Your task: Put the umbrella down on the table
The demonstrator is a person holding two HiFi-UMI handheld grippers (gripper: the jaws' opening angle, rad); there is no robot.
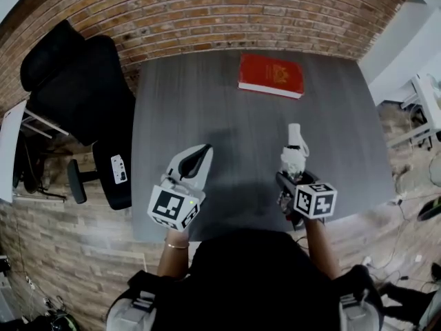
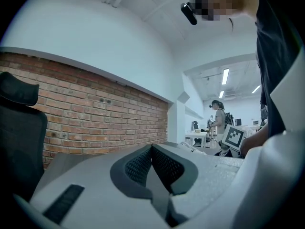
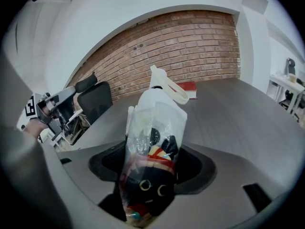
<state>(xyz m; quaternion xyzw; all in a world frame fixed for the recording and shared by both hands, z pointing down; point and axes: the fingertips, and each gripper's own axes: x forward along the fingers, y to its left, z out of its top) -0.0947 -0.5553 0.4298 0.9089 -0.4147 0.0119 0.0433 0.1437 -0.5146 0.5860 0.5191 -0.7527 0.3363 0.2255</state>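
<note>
A small folded umbrella (image 1: 295,152) in a clear plastic sleeve, dark with red and yellow print and a white loop at its tip, sticks out forward from my right gripper (image 1: 292,178). In the right gripper view the jaws are shut on the umbrella (image 3: 155,123) at its lower end, and my right gripper (image 3: 150,175) holds it over the near right part of the grey table (image 1: 227,116). My left gripper (image 1: 200,156) hovers at the near left of the table. Its pads (image 2: 164,168) meet with nothing between them.
A red book (image 1: 271,75) lies at the table's far edge by the brick wall. A black office chair (image 1: 76,88) stands left of the table. A person (image 2: 219,120) stands in a far room. More desks show at the right (image 1: 427,98).
</note>
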